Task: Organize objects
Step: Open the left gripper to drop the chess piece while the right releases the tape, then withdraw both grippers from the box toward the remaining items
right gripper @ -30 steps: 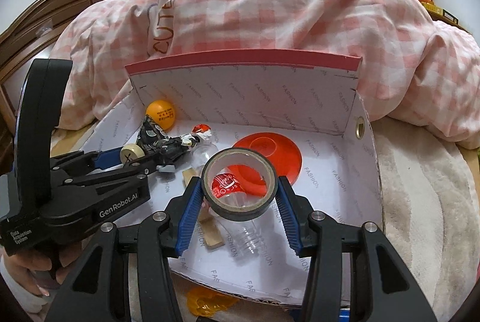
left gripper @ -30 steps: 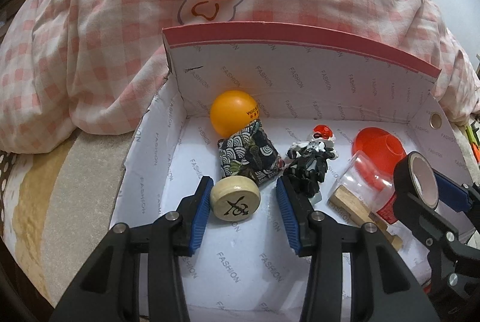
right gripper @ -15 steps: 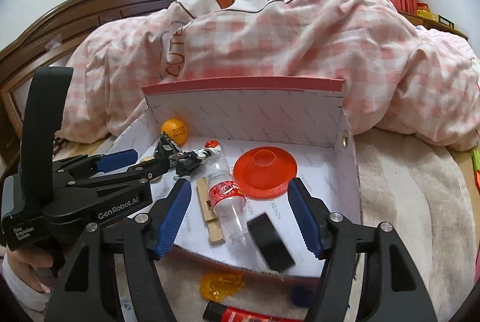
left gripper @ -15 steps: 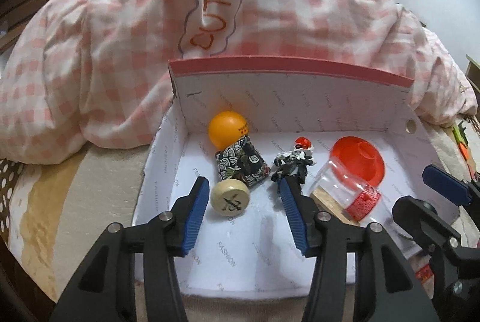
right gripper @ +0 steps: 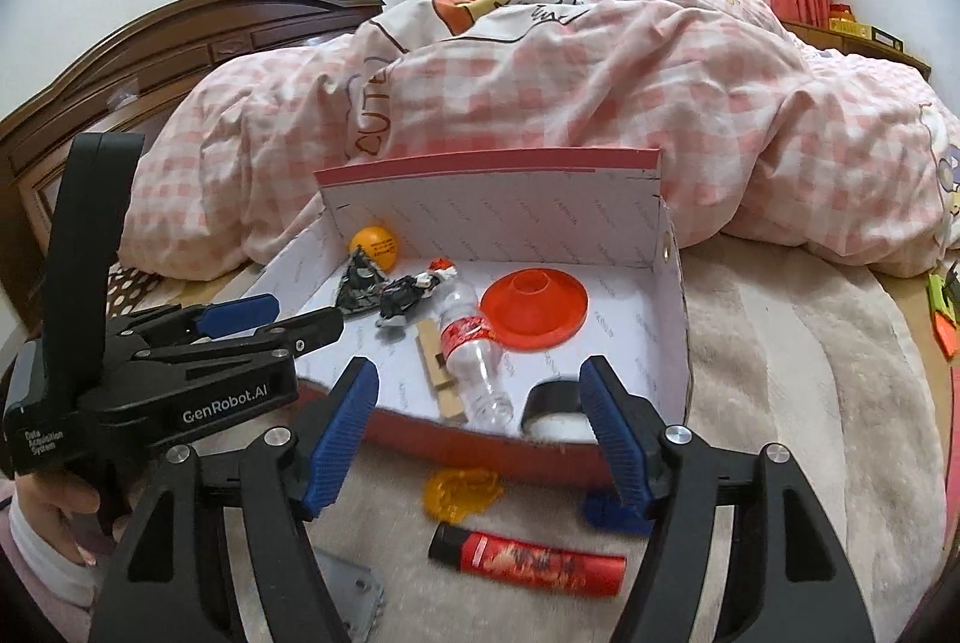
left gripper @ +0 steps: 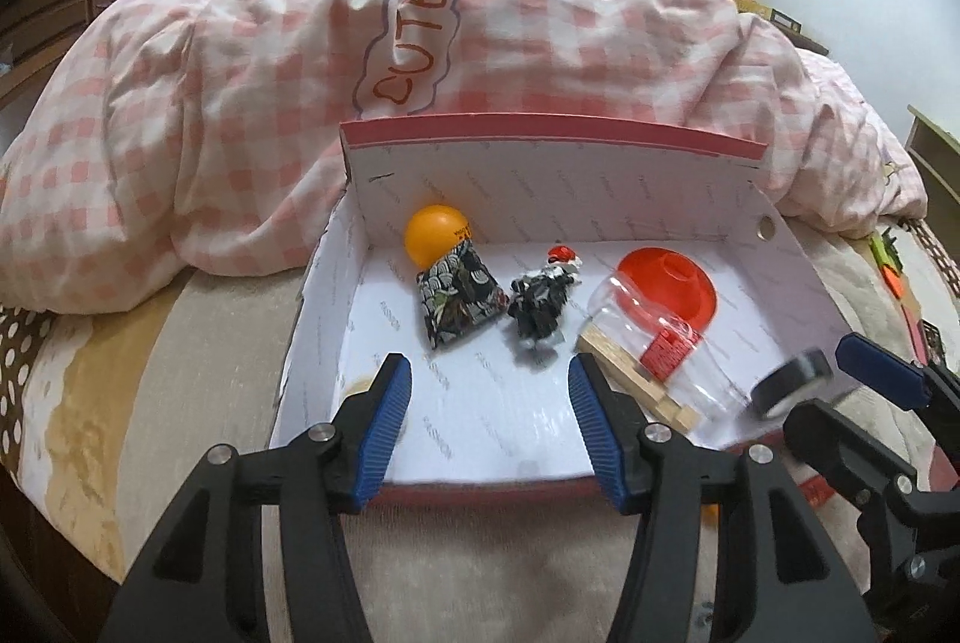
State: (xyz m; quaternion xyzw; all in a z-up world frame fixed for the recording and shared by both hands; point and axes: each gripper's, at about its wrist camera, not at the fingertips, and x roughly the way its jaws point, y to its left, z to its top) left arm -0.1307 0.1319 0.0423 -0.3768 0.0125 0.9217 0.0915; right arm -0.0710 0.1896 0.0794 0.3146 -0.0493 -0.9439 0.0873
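A: Start at the claws. The left gripper [left gripper: 489, 424] has its blue pads spread and still opening, with nothing between them, only the white floor of the box [left gripper: 798, 277] near its front wall. The right gripper [right gripper: 480, 433] is spread and opening too, and empty; the roll of black tape [right gripper: 555, 406] lies on the box floor just inside the front wall, partly behind its right pad.

B: And what is hard to see?

A: In the left view the tape [left gripper: 792, 388] is smeared by blur beside the other gripper's finger. The round wooden piece is barely there: only a blurred pale tan sliver [left gripper: 360, 385] shows beside the left pad, so I cannot tell how it lies. The blue object [right gripper: 615, 514] on the blanket is half hidden by the right pad, and I cannot name it.

B: Further out?

A: Inside the box sit an orange ball [left gripper: 437, 235], a patterned pouch [left gripper: 459, 304] touching it, a dark toy figure [left gripper: 540, 304], a wooden clip [right gripper: 440, 370], a clear bottle [right gripper: 474, 355] and a red cone [right gripper: 534, 310]. In front of the box lie a yellow piece [right gripper: 462, 490] and a red tube [right gripper: 528, 559].

B: What differs from a second ago?

A: Then the left pads flanked the wooden piece and the right pads held the tape. Both are released now, and both grippers have drawn back from the box.
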